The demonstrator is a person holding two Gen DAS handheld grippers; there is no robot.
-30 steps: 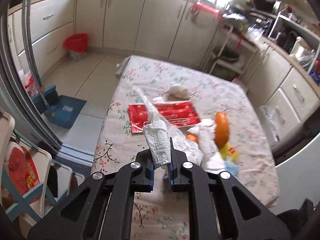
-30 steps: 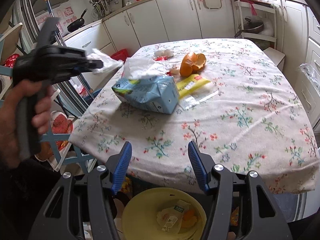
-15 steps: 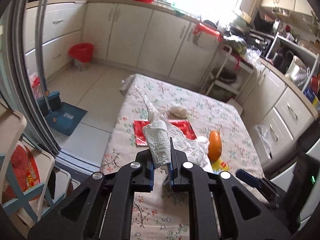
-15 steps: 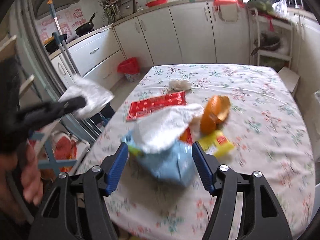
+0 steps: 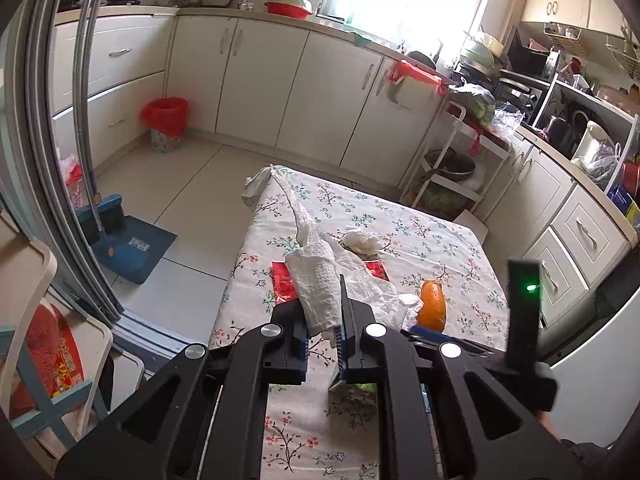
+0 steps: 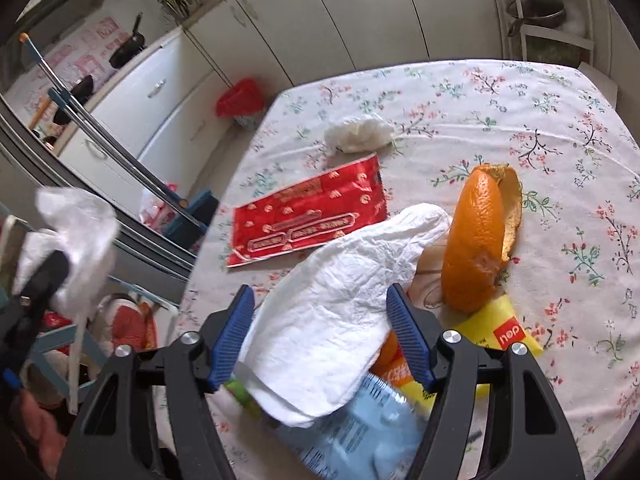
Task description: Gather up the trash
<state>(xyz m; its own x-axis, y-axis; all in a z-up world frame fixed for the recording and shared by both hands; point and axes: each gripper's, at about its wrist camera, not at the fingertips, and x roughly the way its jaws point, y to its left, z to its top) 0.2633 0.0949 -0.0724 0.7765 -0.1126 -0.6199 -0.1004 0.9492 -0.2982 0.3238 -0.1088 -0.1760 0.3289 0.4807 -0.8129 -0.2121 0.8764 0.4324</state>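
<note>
Left claw [image 5: 323, 330]: jaws nearly together, pinching a crumpled white paper towel [image 5: 316, 286] that sticks up between the blue pads. Held above the near edge of the table [image 5: 452, 240], which wears a flowered cloth.

Right claw [image 6: 320, 332]: jaws have just been closing, with a white tissue [image 6: 340, 300] between them; left pad touches or nearly touches it, right pad looks close but contact cannot be told. Under the tissue and closest to the claw, a light blue packet [image 6: 360, 436].

Just right of the right claw's tip: orange peel [image 6: 476, 240], standing on edge. Below it, a yellow wrapper [image 6: 508, 328], beside the right finger.

Ahead of the claw, left of centre: flat red wrapper [image 6: 308, 212]. Beyond that, a small white tissue wad [image 6: 358, 134].

Far left in the right wrist view, the left claw and its towel show, blurred.

Red bin [image 5: 165, 118] on the floor by the cabinets, well apart from the table.
</note>
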